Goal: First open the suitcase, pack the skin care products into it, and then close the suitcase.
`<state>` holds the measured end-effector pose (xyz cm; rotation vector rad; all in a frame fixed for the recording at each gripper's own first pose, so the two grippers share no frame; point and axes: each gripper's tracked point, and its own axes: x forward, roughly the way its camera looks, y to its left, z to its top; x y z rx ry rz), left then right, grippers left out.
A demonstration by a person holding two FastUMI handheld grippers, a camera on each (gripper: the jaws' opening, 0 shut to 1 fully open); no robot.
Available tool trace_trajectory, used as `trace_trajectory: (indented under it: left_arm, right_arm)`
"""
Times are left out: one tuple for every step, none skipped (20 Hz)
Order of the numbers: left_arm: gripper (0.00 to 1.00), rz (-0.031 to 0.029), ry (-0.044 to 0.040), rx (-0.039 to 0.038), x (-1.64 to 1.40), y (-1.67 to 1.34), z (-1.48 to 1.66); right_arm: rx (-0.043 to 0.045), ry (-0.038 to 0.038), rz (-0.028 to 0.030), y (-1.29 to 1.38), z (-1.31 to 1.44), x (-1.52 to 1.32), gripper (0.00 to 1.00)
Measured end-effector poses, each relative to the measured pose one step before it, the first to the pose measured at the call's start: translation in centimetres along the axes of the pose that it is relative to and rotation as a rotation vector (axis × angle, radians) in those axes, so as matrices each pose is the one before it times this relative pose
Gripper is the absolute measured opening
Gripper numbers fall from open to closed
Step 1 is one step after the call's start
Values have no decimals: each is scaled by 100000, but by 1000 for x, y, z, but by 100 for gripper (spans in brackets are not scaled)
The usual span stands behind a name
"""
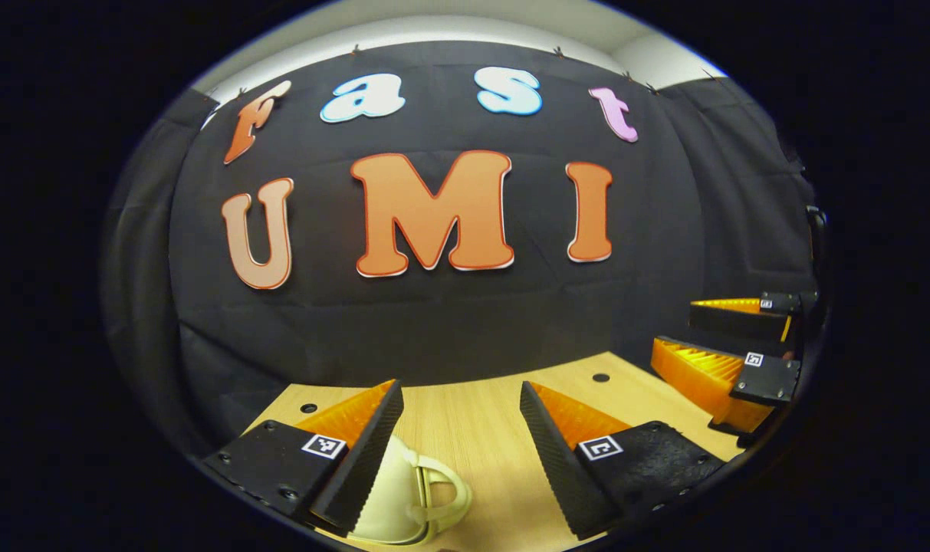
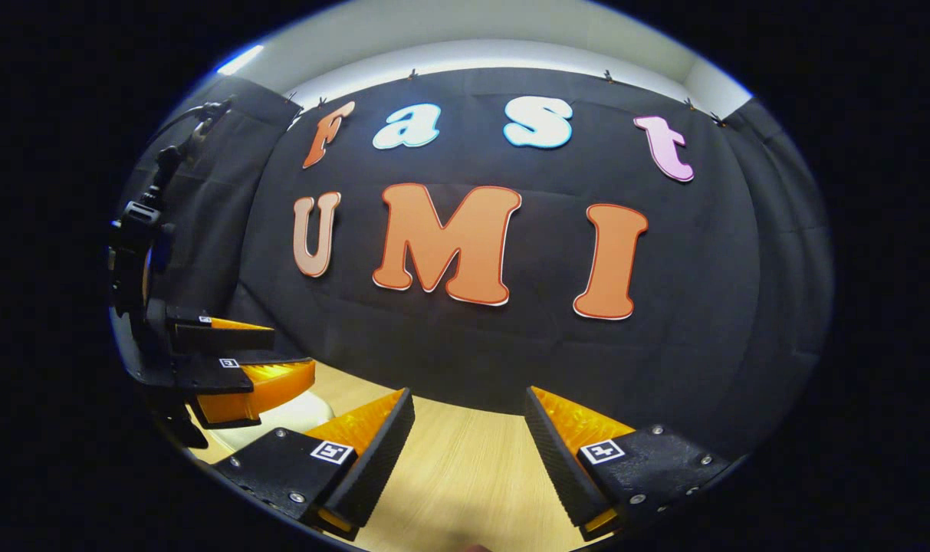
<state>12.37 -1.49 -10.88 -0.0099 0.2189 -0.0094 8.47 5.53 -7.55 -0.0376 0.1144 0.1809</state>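
Holding both tools released above the counter (image 1: 472, 429).
Your left tool (image 1: 461, 425) has a cream suitcase handle (image 1: 426, 491) at 7 o'clock; your right tool (image 2: 468, 437) grasps nothing.

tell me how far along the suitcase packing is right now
Nothing looks done yet. Both tools hang open above the light wooden table, holding nothing: the left tool has a cream-white rounded object with a looped handle just below its fingers, and the right tool has bare wood below it. Opening, packing and closing all seem left.
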Motion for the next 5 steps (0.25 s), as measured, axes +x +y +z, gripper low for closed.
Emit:
trace_trajectory:
  left_arm:
    - [93,1131,-1796,-776,-371,183,458]
    - [92,1138,-749,-45,-158,239,244]
    - [93,778,-681,-166,-92,254,222]
    - [93,898,-634,-833,-308,142,368]
    - [94,685,-486,-1338,-94,185,135]
  right_arm:
    - [1575,9,-510,-123,-33,79,92]
    - [1008,464,-365,-99,-123,90,92]
    - [838,433,-582,-57,-173,19,92]
    - [643,-228,-334,-34,118,-20,92]
    - [153,-604,-784,-155,193,-86,92]
